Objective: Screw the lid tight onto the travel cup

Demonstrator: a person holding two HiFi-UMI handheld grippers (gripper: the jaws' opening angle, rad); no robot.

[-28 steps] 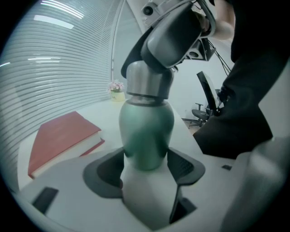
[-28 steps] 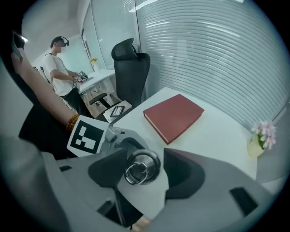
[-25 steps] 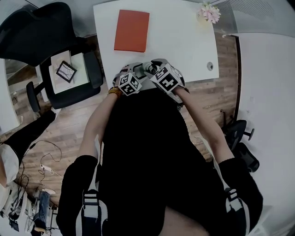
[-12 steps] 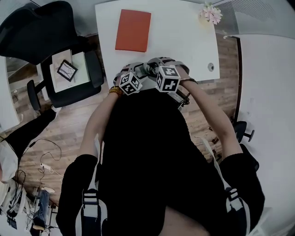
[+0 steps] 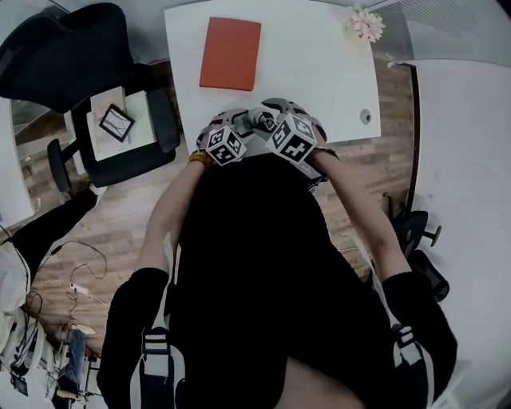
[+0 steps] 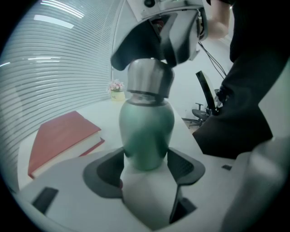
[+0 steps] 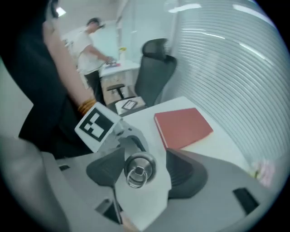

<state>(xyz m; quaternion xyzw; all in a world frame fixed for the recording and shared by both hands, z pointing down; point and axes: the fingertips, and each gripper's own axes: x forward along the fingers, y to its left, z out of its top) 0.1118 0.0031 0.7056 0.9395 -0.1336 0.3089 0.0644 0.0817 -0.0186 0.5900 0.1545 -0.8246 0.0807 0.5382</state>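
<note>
A green travel cup (image 6: 147, 129) stands upright near the front edge of the white table (image 5: 319, 72). My left gripper (image 6: 146, 159) is shut on its body, one pad on each side. A steel lid (image 6: 149, 77) with a ring on top sits on the cup's neck. My right gripper (image 7: 141, 171) points down over the lid (image 7: 139, 166). Its jaws have just been opening, and the lid sits between the pads with a gap on the right side. In the head view both marker cubes crowd round the lid (image 5: 262, 121).
A red book (image 5: 230, 53) lies on the far left of the table, and a small pot of pink flowers (image 5: 363, 22) stands at the far right corner. A black office chair (image 5: 72, 56) is to the left. Another person (image 7: 93, 45) stands at a desk behind.
The right gripper has rolled about its own axis above the lid, its marker cube showing a different tilt in each frame. The left gripper and the cup have stayed put.
</note>
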